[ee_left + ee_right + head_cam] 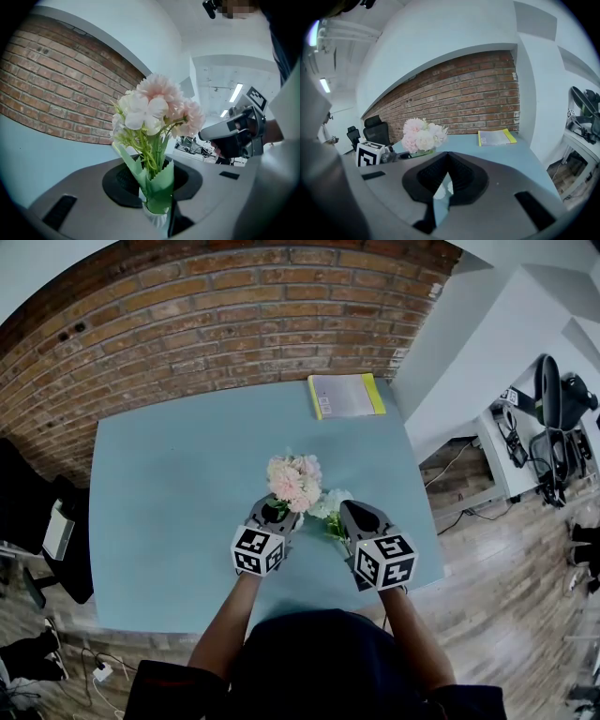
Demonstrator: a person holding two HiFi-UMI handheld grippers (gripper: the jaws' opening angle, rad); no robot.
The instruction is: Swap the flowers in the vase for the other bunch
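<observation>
bench (pixel 169 484): pale blue, brick wall behind | left claw (pixel 278 513): we find it clamped on the green-wrapped stems of the pink bunch (pixel 293 482), upright, mid-bench | right claw (pixel 346 513): jaws together, empty, just beside | white bunch (pixel 331 504): low between both claws | white ribbed vase (pixel 154 219): touching the wrap's foot
</observation>
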